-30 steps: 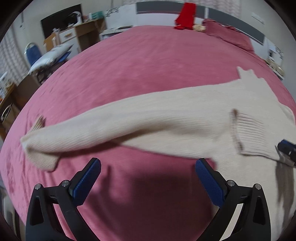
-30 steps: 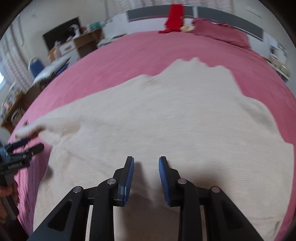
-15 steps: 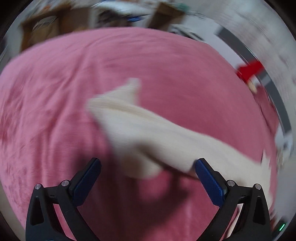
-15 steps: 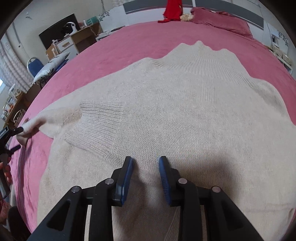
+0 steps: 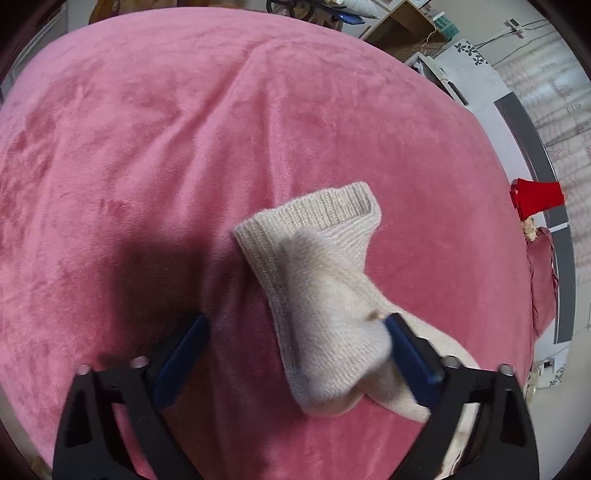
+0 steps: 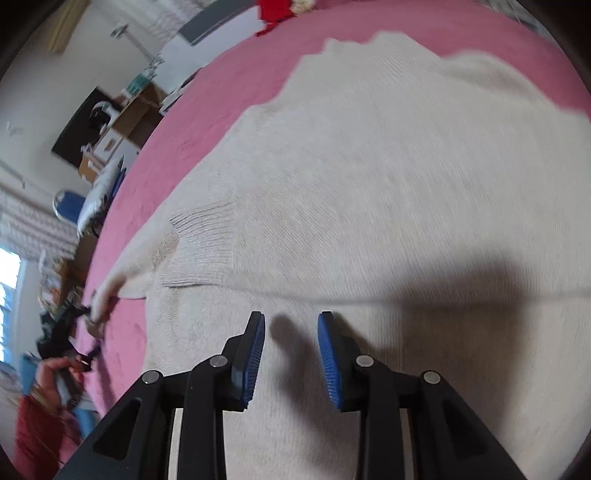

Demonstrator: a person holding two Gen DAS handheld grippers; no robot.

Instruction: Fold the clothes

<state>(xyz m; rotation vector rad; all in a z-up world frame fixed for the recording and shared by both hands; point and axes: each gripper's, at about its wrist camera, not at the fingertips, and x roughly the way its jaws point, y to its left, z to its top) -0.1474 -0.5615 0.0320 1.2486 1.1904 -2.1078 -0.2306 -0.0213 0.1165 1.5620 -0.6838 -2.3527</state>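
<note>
- A pink plush bedspread point(image 5: 184, 155) fills most of the left wrist view, softly creased toward the top centre.
- A red cloth item point(image 5: 535, 195) sits at the right edge, beside a grey band point(image 5: 532, 122) that curves down that side.
- A pink pillow point(image 5: 543, 280) lies just below the red item.
- A wooden shelf unit point(image 5: 402, 22) appears at the top right.
- In the right wrist view, a black screen point(image 6: 79, 125) hangs on the wall at upper left.
- A wooden desk point(image 6: 125, 122) stands just right of the screen.
- A blue chair point(image 6: 68, 205) stands at middle left.
- A bright window point(image 6: 7, 291) shows at the far left edge.
</note>
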